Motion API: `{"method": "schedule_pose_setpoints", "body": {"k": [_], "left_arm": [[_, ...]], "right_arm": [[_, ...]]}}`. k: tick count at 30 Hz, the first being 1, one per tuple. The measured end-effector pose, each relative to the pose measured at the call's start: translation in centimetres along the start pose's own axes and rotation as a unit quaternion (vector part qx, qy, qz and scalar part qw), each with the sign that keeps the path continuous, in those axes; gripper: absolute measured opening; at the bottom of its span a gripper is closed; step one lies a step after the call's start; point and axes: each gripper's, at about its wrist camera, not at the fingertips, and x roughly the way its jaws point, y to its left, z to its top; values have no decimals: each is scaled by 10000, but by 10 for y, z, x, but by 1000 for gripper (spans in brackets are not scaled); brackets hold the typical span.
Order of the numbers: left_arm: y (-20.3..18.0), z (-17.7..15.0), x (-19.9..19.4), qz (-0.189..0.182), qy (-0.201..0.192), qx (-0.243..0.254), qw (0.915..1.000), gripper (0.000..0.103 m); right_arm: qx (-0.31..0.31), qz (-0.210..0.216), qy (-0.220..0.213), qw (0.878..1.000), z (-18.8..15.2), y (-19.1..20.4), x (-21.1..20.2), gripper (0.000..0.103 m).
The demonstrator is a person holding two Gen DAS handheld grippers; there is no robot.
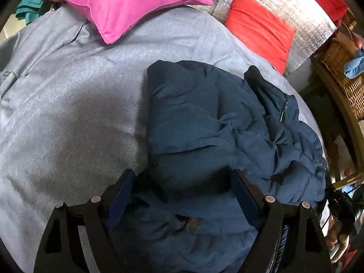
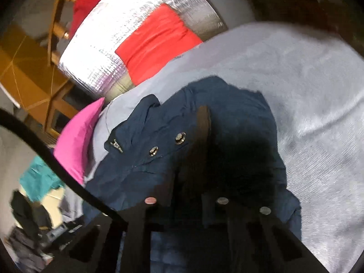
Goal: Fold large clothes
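A: Where is the jacket (image 1: 204, 122)?

B: On the grey bed cover (image 1: 68, 113), towards its right side, crumpled, with the pink pillow (image 1: 122, 2) and red pillow (image 1: 257, 27) beyond its far end. Its long axis runs from near to far, away from both tools.

A: The left tool (image 1: 182, 193)?

B: Spread wide, hanging just over the jacket's near part. Fabric shows between the fingers, but nothing looks pinched.

A: And the right tool (image 2: 202, 122)?

B: Pressed together, its tips on a fold of the jacket beside the two snap buttons (image 2: 167, 144). The view is blurred, but I judge it is pinching cloth.

A: So which hand leads?

B: The right, probably. The left lies nearest the near hem, directly ahead of it.
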Motion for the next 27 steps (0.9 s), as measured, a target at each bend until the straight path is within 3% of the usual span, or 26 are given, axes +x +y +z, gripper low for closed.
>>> {"method": "schedule_pose_setpoints", "body": {"k": [7, 9, 13, 15, 18, 20, 21, 22, 26, 27], "left_arm": [[-11, -1, -6, 104, -124, 269, 9995, 86], [-15, -3, -1, 249, -58, 395, 9989, 86], [-21, -6, 10, 473, 88, 614, 9970, 86], [-20, -6, 7, 450, 72, 597, 9972, 86], [-19, -6, -2, 377, -38, 541, 9978, 86], [-21, -5, -12, 276, -176, 544, 9980, 86], [-23, -5, -16, 221, -251, 551, 9979, 86], [-25, -5, -23, 167, -354, 560, 9977, 86], [-39, -7, -42, -4, -736, 697, 9949, 86], [-44, -8, -43, -51, -798, 742, 9940, 86]], "right_arm": [[-562, -174, -796, 9951, -5, 25, -48, 11], [-694, -415, -898, 9927, -6, 25, -50, 11], [-662, -900, -543, 9923, -2, 7, -21, 11], [-415, -915, -187, 9948, 0, -9, -4, 11], [-102, -779, -75, 9969, 4, -16, -7, 17], [29, -727, -116, 9973, 6, -17, -16, 39], [98, -694, -221, 9973, 6, -17, -23, 61], [164, -640, -405, 9970, 6, -18, -32, 69], [-125, -596, -919, 9939, -1, -2, -59, 66], [-262, -584, -1031, 9926, -4, 4, -62, 54]]}}
